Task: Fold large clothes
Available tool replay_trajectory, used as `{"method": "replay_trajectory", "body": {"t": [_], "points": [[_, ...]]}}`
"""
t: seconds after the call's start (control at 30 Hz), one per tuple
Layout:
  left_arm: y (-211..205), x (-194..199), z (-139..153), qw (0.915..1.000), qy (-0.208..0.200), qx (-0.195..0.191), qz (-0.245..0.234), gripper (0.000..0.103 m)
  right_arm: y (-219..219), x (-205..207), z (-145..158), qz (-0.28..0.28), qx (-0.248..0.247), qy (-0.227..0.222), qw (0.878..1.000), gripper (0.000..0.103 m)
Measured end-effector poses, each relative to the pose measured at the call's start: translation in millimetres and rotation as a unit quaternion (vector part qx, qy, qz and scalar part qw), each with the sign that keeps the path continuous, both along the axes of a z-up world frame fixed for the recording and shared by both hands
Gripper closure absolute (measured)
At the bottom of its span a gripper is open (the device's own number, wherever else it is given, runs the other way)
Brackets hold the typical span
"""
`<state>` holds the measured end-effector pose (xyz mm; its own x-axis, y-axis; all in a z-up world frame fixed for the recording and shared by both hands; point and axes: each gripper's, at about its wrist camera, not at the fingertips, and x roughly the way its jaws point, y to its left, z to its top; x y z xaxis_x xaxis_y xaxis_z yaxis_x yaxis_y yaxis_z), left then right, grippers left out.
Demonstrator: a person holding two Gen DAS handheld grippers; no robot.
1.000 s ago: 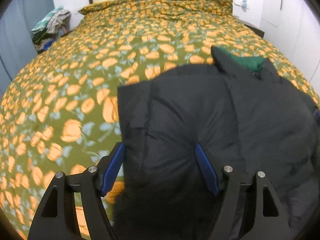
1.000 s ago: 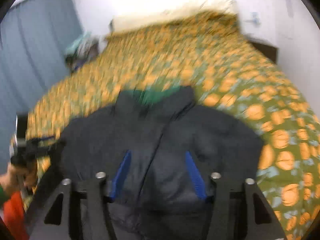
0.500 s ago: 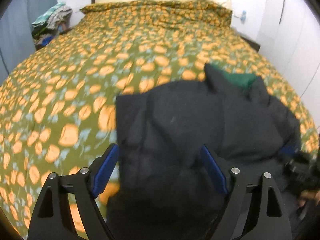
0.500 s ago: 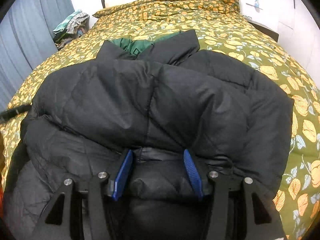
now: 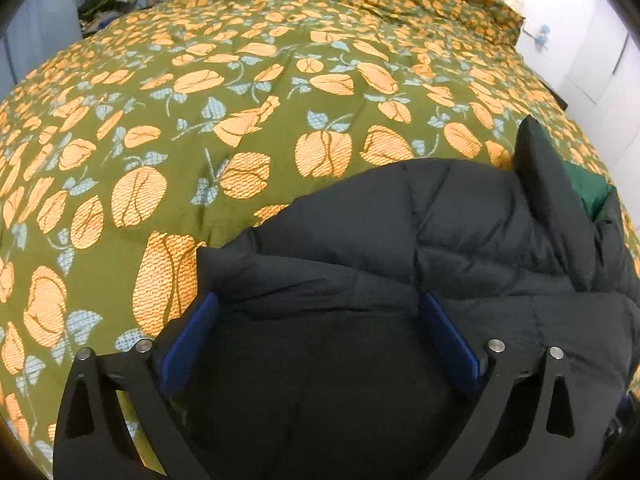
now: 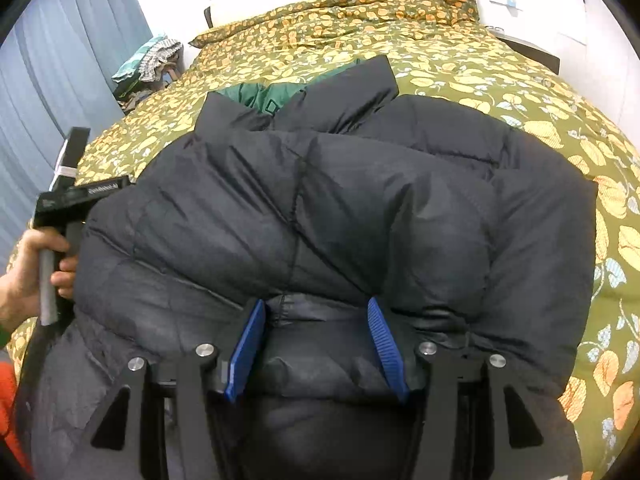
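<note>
The jacket (image 6: 320,220) is lying on the bed (image 5: 280,120), collar pointing to the pillows, its lower part folded up toward the chest. The right tool (image 6: 316,344) is gripping this folded edge at the middle. The left tool (image 5: 320,336) has just been opening and is now standing released, with the jacket's left side between its fingers (image 5: 188,344) but not pressed. Both tools are sitting at the near edge, so the next fold probably goes away from them.
</note>
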<state>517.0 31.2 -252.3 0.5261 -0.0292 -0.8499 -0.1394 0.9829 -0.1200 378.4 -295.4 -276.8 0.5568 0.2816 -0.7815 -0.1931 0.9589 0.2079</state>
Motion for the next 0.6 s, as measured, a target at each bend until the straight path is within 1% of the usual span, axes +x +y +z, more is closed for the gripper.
{"method": "replay_trajectory", "body": {"t": [0.13,0.2,0.23,0.27,0.3,0.33,0.37,0.4,0.43,0.47,0.53,0.57,0.6], "points": [[2,-4,5,1.0,0.001,-0.002,0.0,0.001,1,-1,-2,-0.001,-0.004,-0.006,1.0,0.049],[4,-8,17,0.9999,0.011,0.005,-0.01,0.003,2,-2,-1,0.0,-0.01,-0.009,1.0,0.047],[5,-10,25,0.9998,0.012,0.005,-0.015,0.006,3,-3,1,0.0,-0.012,-0.011,1.0,0.047],[6,-23,41,0.9996,0.008,0.002,-0.026,0.009,4,-4,6,0.002,-0.018,-0.01,1.0,0.047],[4,-34,54,0.9993,0.0,-0.004,-0.037,0.009,5,-6,13,0.005,-0.028,-0.004,1.0,0.047],[2,-53,71,0.9983,-0.014,-0.007,-0.056,0.009,6,-9,20,0.006,-0.033,0.003,0.999,0.046],[-1,-69,83,0.9973,-0.023,-0.002,-0.07,0.008,5,-16,32,0.006,-0.031,0.007,0.999,0.045],[-7,-91,97,0.9952,-0.033,0.009,-0.092,0.008,3,-24,43,0.007,-0.024,0.005,1.0,0.045],[-15,-110,106,0.9925,-0.037,0.021,-0.115,0.006,2,-38,57,0.01,-0.019,0.004,1.0,0.045],[-24,-134,113,0.9886,-0.039,0.036,-0.141,0.006,2,-49,65,0.014,-0.02,0.009,1.0,0.044],[-44,-182,114,0.9798,-0.033,0.054,-0.19,0.005,6,-72,74,0.025,-0.031,0.029,0.999,0.044],[-53,-197,110,0.977,-0.025,0.057,-0.204,0.005,9,-87,74,0.032,-0.035,0.049,0.998,0.044],[-62,-216,100,0.974,-0.007,0.056,-0.219,0.005,12,-101,71,0.04,-0.036,0.068,0.996,0.044]]}}
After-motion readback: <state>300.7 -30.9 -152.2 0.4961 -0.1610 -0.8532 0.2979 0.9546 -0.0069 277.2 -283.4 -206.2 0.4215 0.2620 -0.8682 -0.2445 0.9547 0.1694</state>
